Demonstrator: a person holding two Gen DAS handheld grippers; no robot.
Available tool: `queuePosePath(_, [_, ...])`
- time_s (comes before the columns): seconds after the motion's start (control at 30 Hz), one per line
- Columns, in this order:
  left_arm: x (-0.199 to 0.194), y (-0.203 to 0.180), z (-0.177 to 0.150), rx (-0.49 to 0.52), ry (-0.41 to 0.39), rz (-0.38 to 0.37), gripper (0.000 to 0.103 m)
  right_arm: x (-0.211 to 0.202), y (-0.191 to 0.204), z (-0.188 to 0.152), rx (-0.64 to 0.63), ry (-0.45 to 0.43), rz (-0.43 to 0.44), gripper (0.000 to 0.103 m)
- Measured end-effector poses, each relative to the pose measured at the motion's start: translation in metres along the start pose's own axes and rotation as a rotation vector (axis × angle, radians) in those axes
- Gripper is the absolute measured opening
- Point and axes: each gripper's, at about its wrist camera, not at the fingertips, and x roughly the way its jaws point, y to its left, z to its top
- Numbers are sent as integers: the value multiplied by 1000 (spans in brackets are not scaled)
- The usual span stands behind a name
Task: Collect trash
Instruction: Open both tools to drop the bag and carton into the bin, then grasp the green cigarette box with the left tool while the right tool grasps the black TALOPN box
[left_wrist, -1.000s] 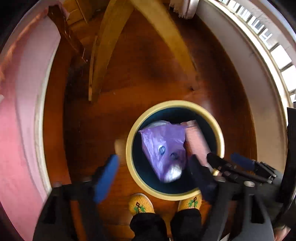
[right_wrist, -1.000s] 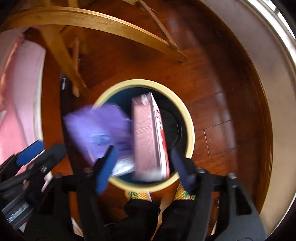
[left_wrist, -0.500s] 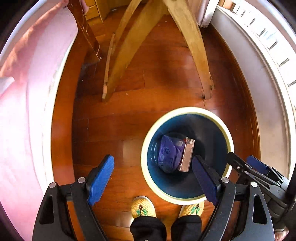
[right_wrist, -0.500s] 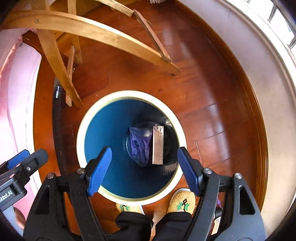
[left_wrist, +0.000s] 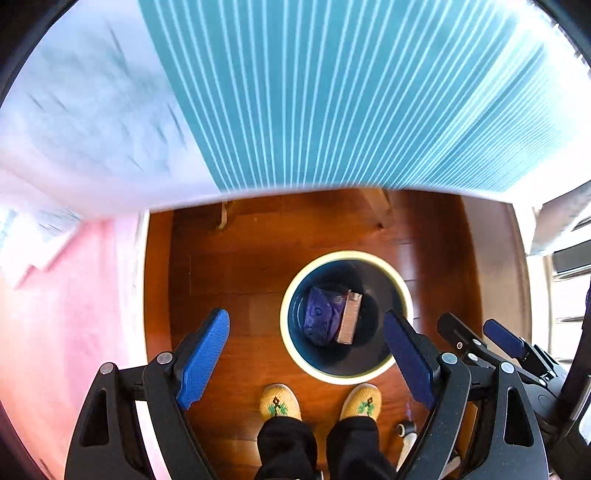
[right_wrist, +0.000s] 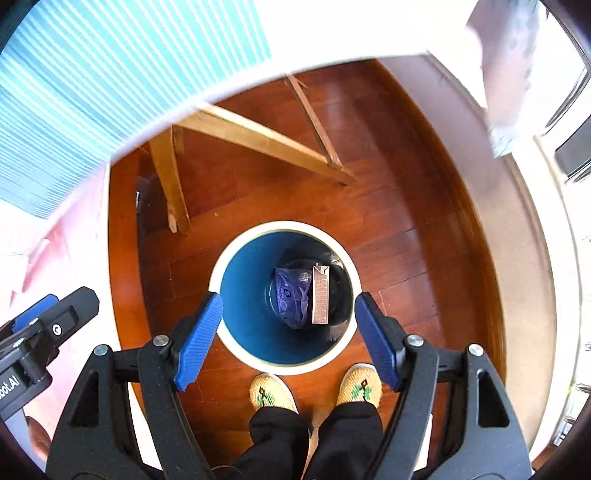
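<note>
Standing over the bin (right_wrist: 221, 280), a person holds the left gripper (left_wrist: 314, 358) and right gripper (right_wrist: 288, 338) above it, both spread wide and empty. A purple bag (right_wrist: 290, 295) and carton (right_wrist: 320, 295) lie at the bottom. Drop done, it seems; next comes finding more trash, perhaps on the striped table (left_wrist: 332, 92).

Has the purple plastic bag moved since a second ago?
Yes. The purple plastic bag dropped from the cream rim to the bin's bottom, beside the pink carton.
</note>
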Motion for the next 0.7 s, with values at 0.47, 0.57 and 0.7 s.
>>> queuePosePath(0.47, [-220, -5, 46, 87, -214, -125, 87, -210, 33, 30, 11, -179, 21, 72])
queuePosePath(0.57, [-261, -2, 56, 105, -270, -140, 87, -252, 41, 35, 3, -244, 19, 72])
queuePosePath(0.7, [-311, 2, 68, 133, -340, -168, 87, -305, 54, 42, -7, -336, 9, 72])
